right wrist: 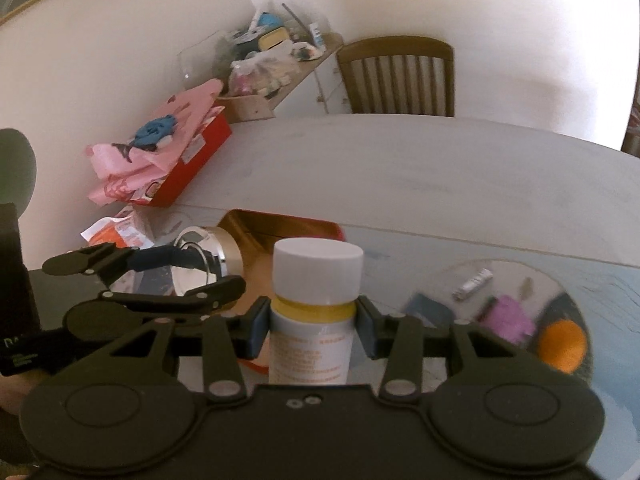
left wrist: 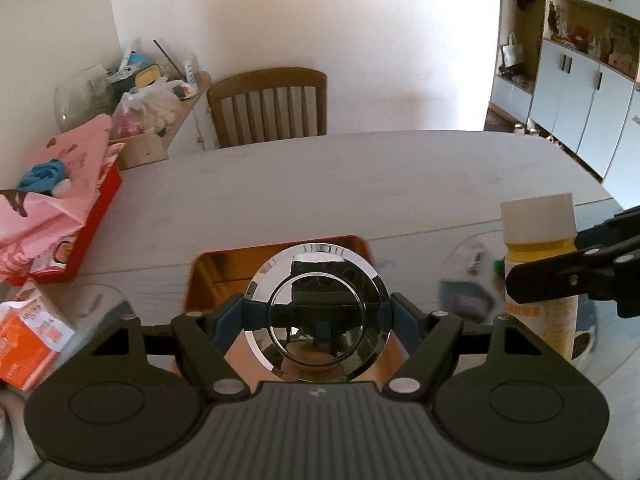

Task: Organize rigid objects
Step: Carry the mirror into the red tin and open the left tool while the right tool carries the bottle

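Note:
My left gripper (left wrist: 317, 316) is shut on a round chrome-topped object (left wrist: 317, 308), held above an open orange tin tray (left wrist: 224, 268). In the right wrist view the same object (right wrist: 200, 258) shows a gold side and the left gripper (right wrist: 176, 276) sits to the left. My right gripper (right wrist: 313, 326) is shut on a white-capped bottle (right wrist: 316, 304) with a yellow band, held upright beside the tin tray (right wrist: 280, 228). The bottle (left wrist: 540, 264) and the right gripper (left wrist: 560, 280) show at the right of the left wrist view.
A grey table (left wrist: 360, 184) carries a red box with pink paper (left wrist: 60, 208), an orange carton (left wrist: 24, 344) and a clear dish of small items (right wrist: 520, 312). A wooden chair (left wrist: 268, 104) stands behind. Cupboards (left wrist: 580, 80) are at the right.

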